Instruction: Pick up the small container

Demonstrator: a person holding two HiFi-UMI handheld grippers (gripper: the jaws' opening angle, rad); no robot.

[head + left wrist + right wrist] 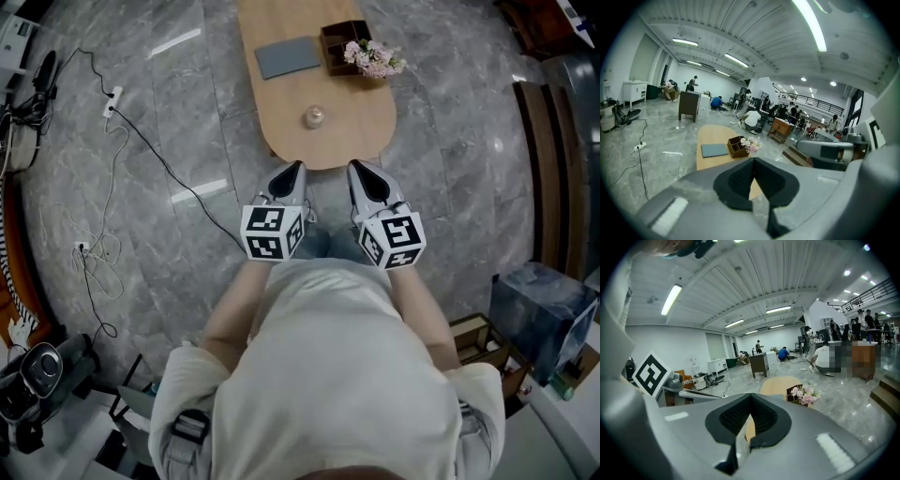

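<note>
The small container [314,116], a clear little jar, stands near the close end of the oval wooden table [281,103] in the head view. My left gripper [298,169] and right gripper [357,168] hover side by side just short of the table's near edge, below the jar. Both point at it, both are shut, and nothing is between their pads. In the left gripper view the shut left gripper [753,161] covers the jar. The right gripper [750,397] hides it in the right gripper view as well.
Further along the table lie a grey mat [288,57] and a brown wooden box [342,44] with pink flowers [374,59]. A cable and power strip [112,98] run over the marble floor at left. A blue-grey box [539,314] stands at right. People work far off.
</note>
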